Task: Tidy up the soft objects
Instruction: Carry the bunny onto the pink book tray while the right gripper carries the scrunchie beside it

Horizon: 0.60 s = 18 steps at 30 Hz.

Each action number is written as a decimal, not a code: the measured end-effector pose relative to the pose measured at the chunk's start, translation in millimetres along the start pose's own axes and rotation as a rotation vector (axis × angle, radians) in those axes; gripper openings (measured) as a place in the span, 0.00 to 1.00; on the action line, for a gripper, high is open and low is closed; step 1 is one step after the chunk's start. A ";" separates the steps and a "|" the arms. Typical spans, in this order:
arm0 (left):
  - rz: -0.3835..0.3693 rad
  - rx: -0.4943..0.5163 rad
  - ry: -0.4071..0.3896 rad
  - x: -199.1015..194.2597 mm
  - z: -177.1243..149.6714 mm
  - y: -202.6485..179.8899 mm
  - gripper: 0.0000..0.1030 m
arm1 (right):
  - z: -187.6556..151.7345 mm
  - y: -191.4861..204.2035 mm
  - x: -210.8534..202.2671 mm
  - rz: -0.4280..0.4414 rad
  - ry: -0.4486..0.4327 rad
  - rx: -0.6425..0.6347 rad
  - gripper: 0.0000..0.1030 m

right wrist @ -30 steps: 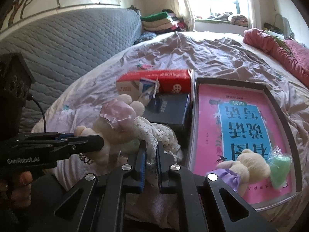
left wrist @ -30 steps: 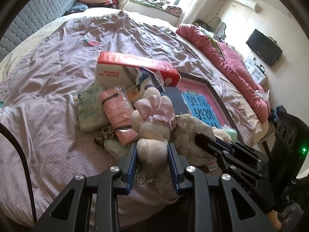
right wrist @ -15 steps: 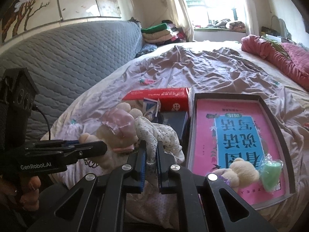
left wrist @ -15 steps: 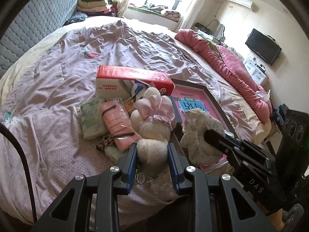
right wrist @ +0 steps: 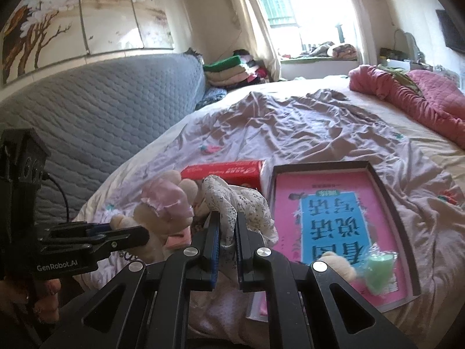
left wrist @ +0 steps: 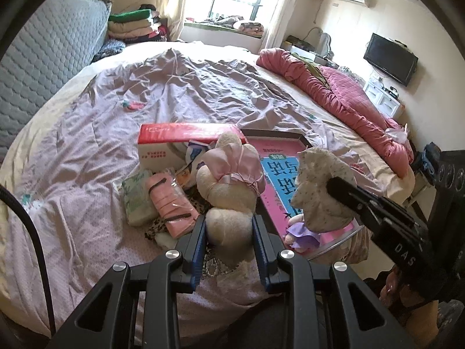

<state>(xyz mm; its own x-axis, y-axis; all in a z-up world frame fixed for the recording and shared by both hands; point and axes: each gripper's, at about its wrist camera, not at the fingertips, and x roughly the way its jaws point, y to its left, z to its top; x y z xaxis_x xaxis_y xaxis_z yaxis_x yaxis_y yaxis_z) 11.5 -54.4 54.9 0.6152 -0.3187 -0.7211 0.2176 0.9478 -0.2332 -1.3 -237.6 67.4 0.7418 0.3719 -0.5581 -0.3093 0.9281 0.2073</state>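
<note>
My left gripper (left wrist: 229,229) is shut on a cream plush rabbit in a pink dress (left wrist: 229,180), held up above the bed; the same rabbit (right wrist: 165,206) shows at the left of the right wrist view. My right gripper (right wrist: 227,226) is shut on a white floral cloth (right wrist: 235,200), which hangs bunched from its tips (left wrist: 316,186). A shallow dark tray with a pink and blue lining (right wrist: 386,192) lies on the bed. In it sit a small plush in a purple dress (left wrist: 302,229) and a green wrapped item (right wrist: 377,270).
A red and white box (left wrist: 171,139), a pink packet (left wrist: 171,203) and a pale green packet (left wrist: 136,195) lie on the lilac sheet (left wrist: 87,151). A red quilt (left wrist: 343,93) runs along the right. A grey padded headboard (right wrist: 101,110) stands left, with folded clothes (left wrist: 136,26) behind it.
Both grippers rose with their loads. The floral cloth came up off the pile and now hangs over the tray. The rabbit is lifted higher above the packets.
</note>
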 end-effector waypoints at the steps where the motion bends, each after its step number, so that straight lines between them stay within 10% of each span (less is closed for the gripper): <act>1: 0.006 0.005 -0.002 -0.9 0.6 -2.5 0.30 | 0.8 -2.7 -3.3 -0.005 -0.008 0.006 0.09; 18: 0.004 0.112 0.014 9.1 8.6 -62.5 0.30 | 5.0 -51.4 -38.0 -0.083 -0.075 0.095 0.09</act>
<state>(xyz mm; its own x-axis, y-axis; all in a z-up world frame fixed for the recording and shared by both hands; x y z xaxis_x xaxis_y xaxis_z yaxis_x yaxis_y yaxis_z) 10.0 -116.7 68.5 0.6055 -0.3135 -0.7315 0.2991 0.9414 -0.1559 -10.5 -299.3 82.0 0.8062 0.2905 -0.5154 -0.1896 0.9521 0.2401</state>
